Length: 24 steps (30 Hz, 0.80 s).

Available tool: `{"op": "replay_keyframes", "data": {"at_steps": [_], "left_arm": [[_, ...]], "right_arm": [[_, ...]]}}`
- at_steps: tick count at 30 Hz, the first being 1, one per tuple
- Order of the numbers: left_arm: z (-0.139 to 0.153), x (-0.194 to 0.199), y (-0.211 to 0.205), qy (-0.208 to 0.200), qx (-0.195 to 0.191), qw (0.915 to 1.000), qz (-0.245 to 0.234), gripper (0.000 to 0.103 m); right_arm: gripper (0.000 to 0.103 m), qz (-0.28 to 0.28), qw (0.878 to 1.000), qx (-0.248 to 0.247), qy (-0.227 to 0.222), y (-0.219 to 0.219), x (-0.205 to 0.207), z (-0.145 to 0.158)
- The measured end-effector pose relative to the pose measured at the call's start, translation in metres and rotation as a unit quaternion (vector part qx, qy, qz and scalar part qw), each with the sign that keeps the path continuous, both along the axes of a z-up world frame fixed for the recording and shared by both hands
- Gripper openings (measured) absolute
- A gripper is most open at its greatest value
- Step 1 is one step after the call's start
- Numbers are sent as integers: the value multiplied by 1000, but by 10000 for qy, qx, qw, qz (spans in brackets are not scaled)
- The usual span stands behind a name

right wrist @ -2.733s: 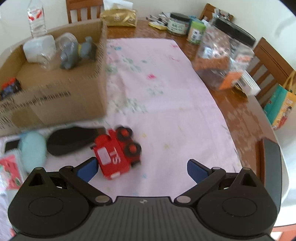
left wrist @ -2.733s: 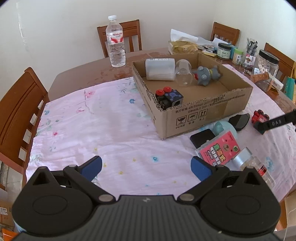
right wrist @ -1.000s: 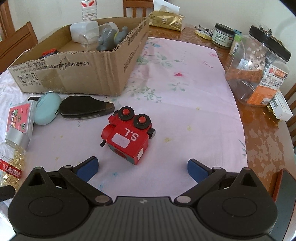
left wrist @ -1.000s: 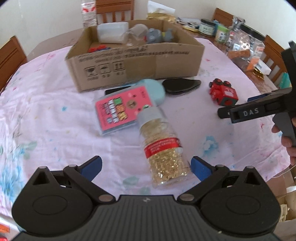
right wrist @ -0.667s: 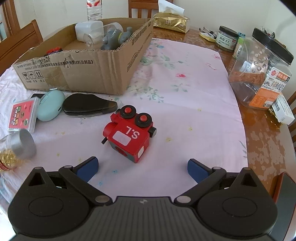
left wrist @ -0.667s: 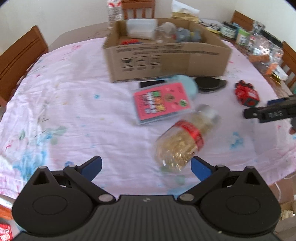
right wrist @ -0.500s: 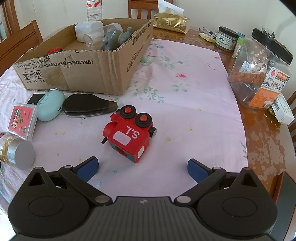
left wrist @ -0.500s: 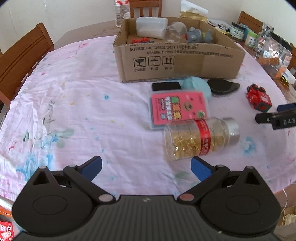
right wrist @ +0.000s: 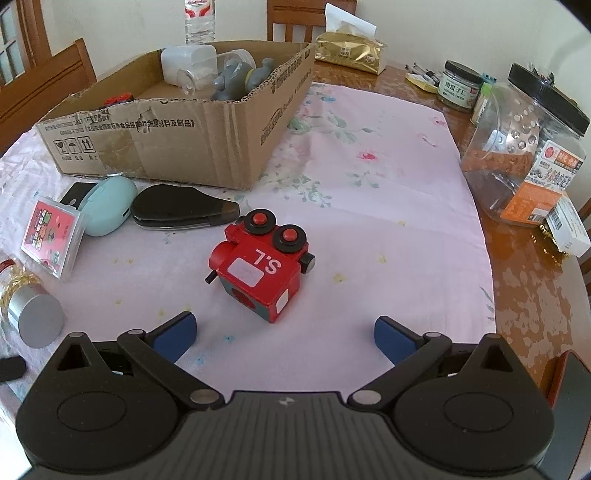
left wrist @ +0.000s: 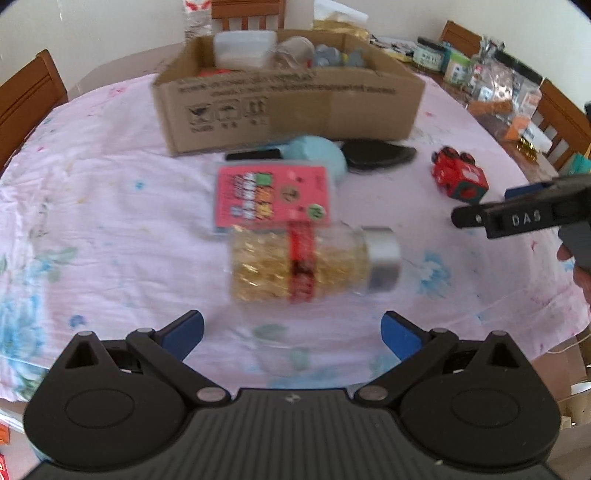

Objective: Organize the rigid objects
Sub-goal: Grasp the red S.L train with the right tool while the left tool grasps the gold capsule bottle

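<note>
On a pink floral tablecloth (right wrist: 369, 221), the right gripper (right wrist: 284, 332) spreads wide, empty, squared behind a red wooden toy train (right wrist: 260, 266); the brown cardboard box (right wrist: 184, 125) sits at eleven o'clock. The left gripper (left wrist: 291, 328), equally wide, faces a toppled clear plastic bottle of gold pellets (left wrist: 310, 258).

Worktop (right wrist: 524, 280): brown wood, glossy, bare along the right edge.
Cloth (right wrist: 369, 206): pink, flowered, spread over the worktop.
Big clear jar (right wrist: 524, 147): black lid, orange label, upright at the right.
Tissue pack (right wrist: 351, 48): gold, behind the box.
Water bottle (right wrist: 199, 18): upright, far side.
Chairs (left wrist: 29, 96): wooden, around the worktop.
</note>
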State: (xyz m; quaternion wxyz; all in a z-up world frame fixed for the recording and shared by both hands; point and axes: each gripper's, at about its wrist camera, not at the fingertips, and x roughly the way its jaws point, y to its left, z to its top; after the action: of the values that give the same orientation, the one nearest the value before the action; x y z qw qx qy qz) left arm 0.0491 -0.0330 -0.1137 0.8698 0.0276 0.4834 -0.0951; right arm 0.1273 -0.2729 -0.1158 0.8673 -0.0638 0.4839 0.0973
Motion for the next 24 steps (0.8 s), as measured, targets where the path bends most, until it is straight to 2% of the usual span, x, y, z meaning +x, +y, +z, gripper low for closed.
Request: {"op": "replay_keyframes", "data": {"at_steps": [4,12,14,17,20,24], "left_arm": [[-4,1,-15,-262,172,9994,137,102],[-7,13,-24,-487,206,9971,545,102],[-5,12,-26,-626,343,9953,649,102],[2,10,-29,-820,422,9938,626,102],[5,11,-31,-836,373,9941,578,102],[5,14,-29,-788,327,9946,595,94]], "right_arm": [[103,119,9999,16,-32,-2,-2,0],[103,283,9995,50,-130,-4,-6,0],[103,292,9995,53,-143,-4,-7,-1],[103,303,9994,61,-172,-4,-8,-1],[103,301,9993,67,-187,-4,-8,-1],[103,303,9993,75,-205,-5,-9,-1]]}}
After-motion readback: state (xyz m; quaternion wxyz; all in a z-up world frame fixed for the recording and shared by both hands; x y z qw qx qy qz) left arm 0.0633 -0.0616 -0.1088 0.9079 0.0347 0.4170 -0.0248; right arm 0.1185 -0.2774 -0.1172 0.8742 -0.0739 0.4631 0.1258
